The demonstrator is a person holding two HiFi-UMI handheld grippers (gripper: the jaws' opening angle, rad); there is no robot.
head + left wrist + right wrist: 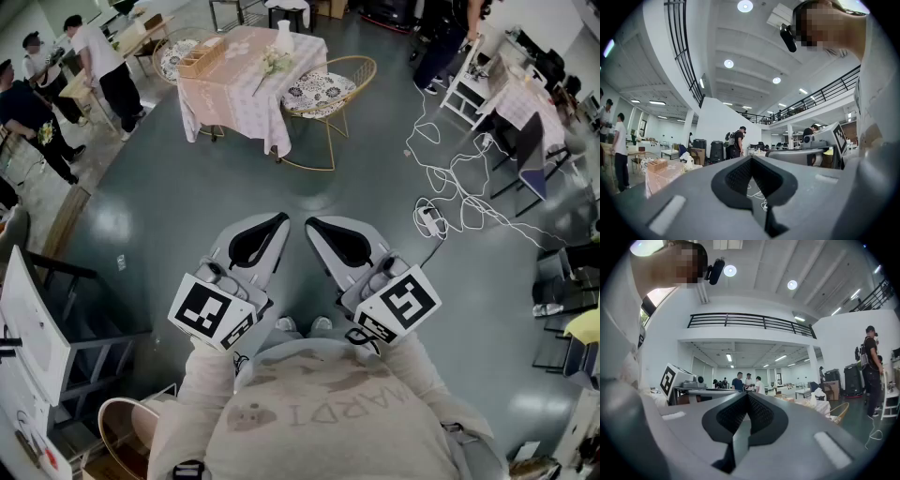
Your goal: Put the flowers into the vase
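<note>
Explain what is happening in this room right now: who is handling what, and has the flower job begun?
A person stands on the open floor, holding the left claw and the right claw side by side near the chest. Both are shut with nothing in them. The flowers lie on the cloth-covered table well ahead, next to the white vase. Nothing has been picked up yet, so the job has not begun.
</note>
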